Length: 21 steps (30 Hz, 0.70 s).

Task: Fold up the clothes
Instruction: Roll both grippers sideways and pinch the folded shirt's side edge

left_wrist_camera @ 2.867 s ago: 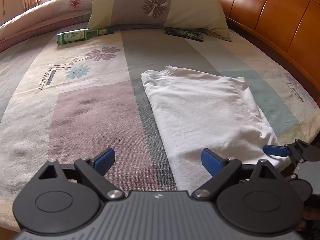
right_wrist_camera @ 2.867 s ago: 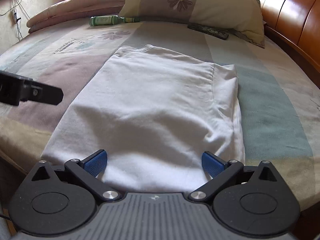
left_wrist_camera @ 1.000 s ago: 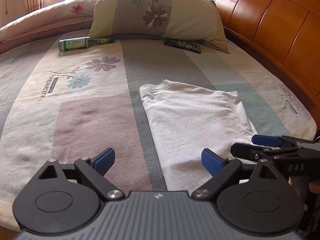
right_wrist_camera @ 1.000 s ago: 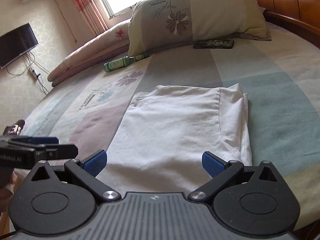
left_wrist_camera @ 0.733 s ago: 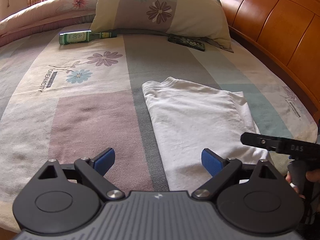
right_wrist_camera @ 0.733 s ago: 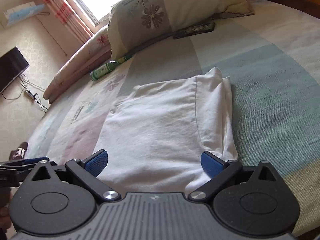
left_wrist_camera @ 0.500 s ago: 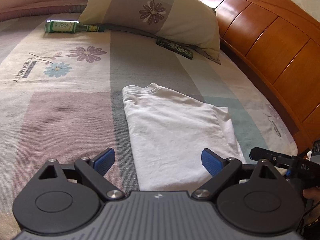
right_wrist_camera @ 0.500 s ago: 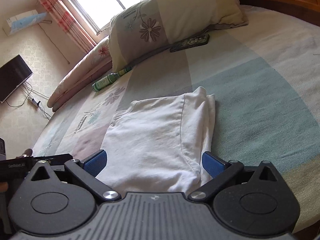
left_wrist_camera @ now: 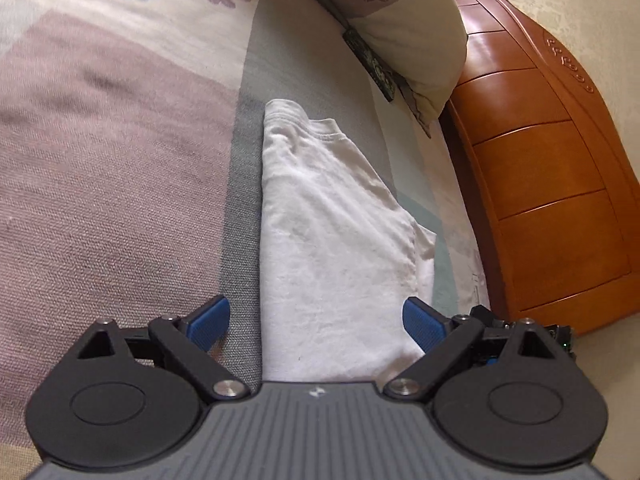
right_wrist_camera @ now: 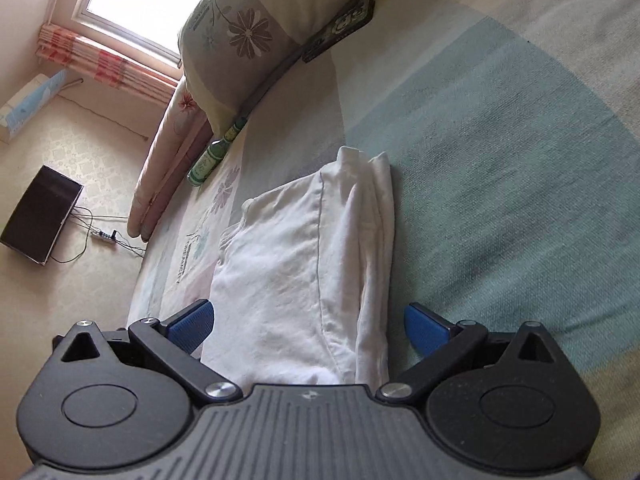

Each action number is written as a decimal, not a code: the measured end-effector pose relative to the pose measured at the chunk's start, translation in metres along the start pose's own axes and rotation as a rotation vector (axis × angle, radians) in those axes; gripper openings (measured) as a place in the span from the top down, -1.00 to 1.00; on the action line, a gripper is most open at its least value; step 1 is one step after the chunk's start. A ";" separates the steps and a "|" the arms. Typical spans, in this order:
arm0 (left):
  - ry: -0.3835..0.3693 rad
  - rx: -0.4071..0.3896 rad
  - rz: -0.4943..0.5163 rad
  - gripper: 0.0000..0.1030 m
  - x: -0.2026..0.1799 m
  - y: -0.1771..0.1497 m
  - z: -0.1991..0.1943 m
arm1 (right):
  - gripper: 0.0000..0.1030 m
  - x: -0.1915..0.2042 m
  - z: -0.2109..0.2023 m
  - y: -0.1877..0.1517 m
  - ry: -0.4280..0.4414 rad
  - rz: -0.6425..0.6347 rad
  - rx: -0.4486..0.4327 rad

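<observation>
A white T-shirt (left_wrist_camera: pixel 320 216) lies folded lengthwise on the bed, its collar end far from me. My left gripper (left_wrist_camera: pixel 316 320) hovers open low over the shirt's near end, its fingers straddling the cloth width. In the right wrist view the same shirt (right_wrist_camera: pixel 304 256) shows its folded sleeve layers along the right edge. My right gripper (right_wrist_camera: pixel 308 320) is open too, tilted, with the shirt's near right edge between its fingers. Neither gripper holds anything. A bit of the right gripper's body (left_wrist_camera: pixel 560 332) shows at the left wrist view's right edge.
The bed has a patchwork sheet (left_wrist_camera: pixel 100 160). A flowered pillow (right_wrist_camera: pixel 248 40) and a dark flat packet (right_wrist_camera: pixel 340 28) lie at the head, and a green bottle (right_wrist_camera: pixel 212 156) beside a rolled quilt (right_wrist_camera: pixel 168 152). The wooden headboard (left_wrist_camera: pixel 540 160) runs along the right.
Both grippers have dropped lower and closer to the shirt's near end and tilted. Both stay open. The shirt has not moved.
</observation>
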<state>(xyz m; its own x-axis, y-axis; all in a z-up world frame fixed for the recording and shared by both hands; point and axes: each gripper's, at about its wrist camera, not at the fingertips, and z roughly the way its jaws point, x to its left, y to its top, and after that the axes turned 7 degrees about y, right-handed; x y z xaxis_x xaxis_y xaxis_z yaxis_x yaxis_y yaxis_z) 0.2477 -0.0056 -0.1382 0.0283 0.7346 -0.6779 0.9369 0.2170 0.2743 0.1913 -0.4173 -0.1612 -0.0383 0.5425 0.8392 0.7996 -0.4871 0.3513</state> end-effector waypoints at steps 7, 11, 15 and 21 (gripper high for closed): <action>-0.072 0.017 -0.008 -0.81 -0.009 0.035 0.030 | -1.00 -0.005 0.024 0.030 0.035 0.003 0.001; -0.085 0.015 -0.004 -0.87 -0.018 0.049 0.047 | -1.00 -0.006 0.035 0.045 0.035 -0.010 -0.001; -0.086 0.024 0.011 -0.88 -0.022 0.041 0.046 | -1.00 -0.005 0.034 0.042 0.035 -0.010 -0.007; -0.139 0.082 -0.007 -0.90 -0.014 0.010 0.033 | -1.00 0.001 0.015 0.004 0.083 0.028 0.064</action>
<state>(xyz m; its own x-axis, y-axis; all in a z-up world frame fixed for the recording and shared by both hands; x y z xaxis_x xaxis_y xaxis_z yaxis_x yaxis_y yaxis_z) 0.2681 -0.0352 -0.1489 0.0647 0.6362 -0.7688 0.9623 0.1642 0.2169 0.2034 -0.4084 -0.1657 -0.0632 0.4694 0.8807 0.8375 -0.4550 0.3025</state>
